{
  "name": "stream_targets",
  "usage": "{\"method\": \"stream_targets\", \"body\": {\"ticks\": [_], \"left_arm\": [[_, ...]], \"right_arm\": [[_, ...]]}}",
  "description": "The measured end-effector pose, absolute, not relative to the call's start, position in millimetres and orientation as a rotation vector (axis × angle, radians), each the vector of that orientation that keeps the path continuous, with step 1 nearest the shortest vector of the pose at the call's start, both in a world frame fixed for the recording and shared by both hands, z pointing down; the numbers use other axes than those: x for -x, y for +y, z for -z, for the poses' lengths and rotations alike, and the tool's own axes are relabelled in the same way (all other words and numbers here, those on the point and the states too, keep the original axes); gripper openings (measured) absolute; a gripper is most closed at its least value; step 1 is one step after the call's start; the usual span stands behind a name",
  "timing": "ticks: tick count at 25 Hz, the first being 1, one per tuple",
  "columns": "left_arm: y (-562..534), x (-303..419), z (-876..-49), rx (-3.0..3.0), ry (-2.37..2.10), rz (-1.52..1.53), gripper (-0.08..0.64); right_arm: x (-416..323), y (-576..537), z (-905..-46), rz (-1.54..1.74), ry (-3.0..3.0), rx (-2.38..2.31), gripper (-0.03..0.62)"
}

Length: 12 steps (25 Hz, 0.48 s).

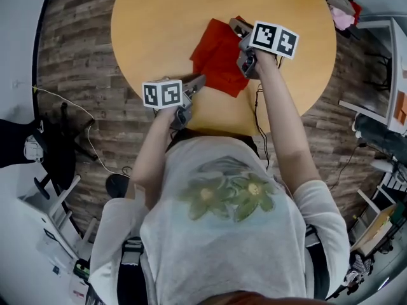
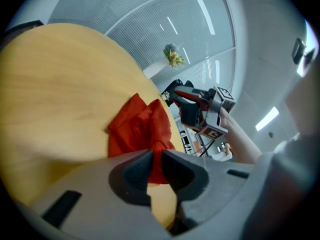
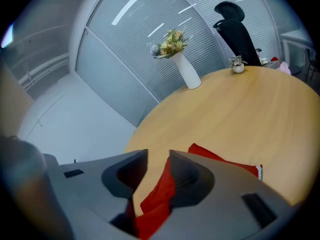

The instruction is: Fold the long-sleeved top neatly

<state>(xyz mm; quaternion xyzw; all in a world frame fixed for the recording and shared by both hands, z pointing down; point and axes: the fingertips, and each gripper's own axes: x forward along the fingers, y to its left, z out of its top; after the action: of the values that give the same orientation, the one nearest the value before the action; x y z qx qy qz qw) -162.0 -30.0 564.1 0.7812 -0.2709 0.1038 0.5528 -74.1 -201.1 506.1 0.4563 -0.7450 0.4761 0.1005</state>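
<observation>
The red long-sleeved top lies folded into a compact shape on the round wooden table, toward its near edge. My right gripper hovers over the top's right side. In the right gripper view its jaws stand apart, with the red fabric showing in the gap low down and not pinched. My left gripper is off the cloth by its near left corner. Its jaws are nearly together with nothing held. Beyond them lie the top and the right gripper.
A white vase of flowers and a small ornament stand at the table's far edge, with a black office chair behind. Bare tabletop spreads left of the top. Cables trail over the wood floor.
</observation>
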Motion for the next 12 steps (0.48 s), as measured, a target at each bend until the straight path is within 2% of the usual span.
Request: {"method": "stream_targets", "body": {"ticks": [1, 2, 8, 12], "left_arm": [[-34.2, 165.7, -567.7, -1.863, -0.675, -0.279, 0.052], [-39.3, 170.3, -570.4, -1.89, -0.714, -0.324, 0.071], [-75.3, 162.7, -564.3, -2.08, -0.731, -0.51, 0.231], [-86.9, 145.8, -586.9, -2.112, -0.695, -0.637, 0.249]], "right_arm": [[70.1, -200.0, -511.4, -1.395, -2.191, -1.33, 0.173], [65.1, -199.3, -516.7, -1.379, -2.178, -1.316, 0.201], [25.4, -209.9, -536.4, -1.108, -2.14, -1.272, 0.201], [21.7, -216.9, -553.8, -0.907, -2.139, -1.092, 0.201]]}}
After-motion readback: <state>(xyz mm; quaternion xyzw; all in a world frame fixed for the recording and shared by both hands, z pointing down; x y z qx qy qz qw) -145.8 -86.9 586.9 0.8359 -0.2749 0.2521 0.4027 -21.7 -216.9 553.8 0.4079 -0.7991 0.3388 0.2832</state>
